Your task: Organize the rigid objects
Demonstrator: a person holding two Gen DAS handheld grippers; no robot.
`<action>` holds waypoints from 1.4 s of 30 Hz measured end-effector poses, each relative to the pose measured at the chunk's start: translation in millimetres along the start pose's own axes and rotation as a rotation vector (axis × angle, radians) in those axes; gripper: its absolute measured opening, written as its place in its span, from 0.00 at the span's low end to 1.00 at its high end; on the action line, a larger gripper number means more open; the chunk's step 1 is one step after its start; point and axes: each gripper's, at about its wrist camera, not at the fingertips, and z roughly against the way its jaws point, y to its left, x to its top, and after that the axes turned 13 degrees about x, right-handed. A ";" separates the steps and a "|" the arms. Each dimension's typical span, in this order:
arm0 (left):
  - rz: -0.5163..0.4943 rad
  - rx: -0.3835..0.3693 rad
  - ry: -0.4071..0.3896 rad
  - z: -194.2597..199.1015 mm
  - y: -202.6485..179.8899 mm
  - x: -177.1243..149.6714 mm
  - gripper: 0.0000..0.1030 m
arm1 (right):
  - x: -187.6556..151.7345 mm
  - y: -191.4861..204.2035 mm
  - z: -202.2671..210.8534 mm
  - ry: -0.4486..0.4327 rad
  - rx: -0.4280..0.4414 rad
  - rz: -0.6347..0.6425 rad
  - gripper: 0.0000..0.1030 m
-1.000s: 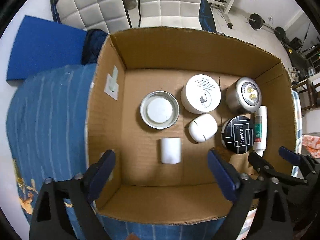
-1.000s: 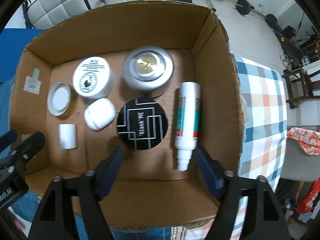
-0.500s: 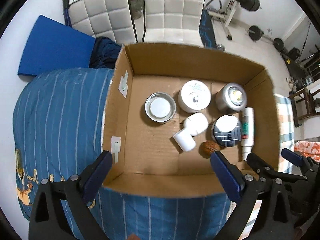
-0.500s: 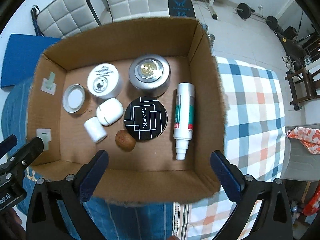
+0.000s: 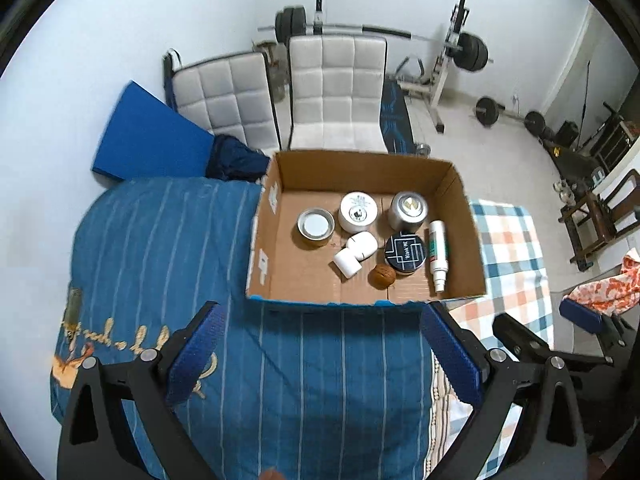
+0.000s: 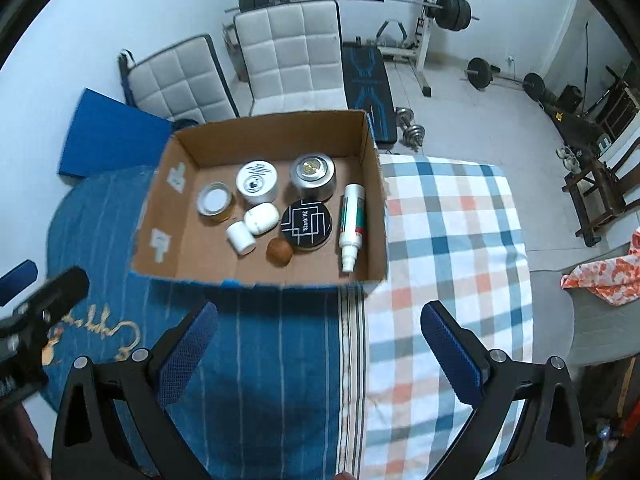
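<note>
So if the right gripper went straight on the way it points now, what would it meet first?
Most likely the bedding in front of the cardboard box: the right gripper, open and empty, points roughly where the blue striped cover meets the plaid sheet. Depth is unclear.

"Blank ME" on black round tin (image 6: 306, 221), white jar lid (image 6: 256, 179) print too small to read

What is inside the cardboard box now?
The cardboard box holds a white jar, silver tin, black tin, spray bottle, small tin, two white containers and a walnut-like ball. Their contents are hidden.
</note>
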 end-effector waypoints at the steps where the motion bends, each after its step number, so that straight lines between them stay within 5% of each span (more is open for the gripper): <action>1: 0.006 0.003 -0.015 11.4 2.6 -4.5 0.98 | -5.2 1.4 9.2 -0.010 0.004 0.002 1.00; 18: 0.058 -0.021 -0.156 138.0 31.0 -46.6 0.98 | -74.8 27.6 154.8 -0.159 0.077 0.050 1.00; 42: 0.067 -0.006 -0.245 177.3 29.1 -65.5 0.99 | -67.5 42.8 206.8 -0.292 0.008 0.077 1.00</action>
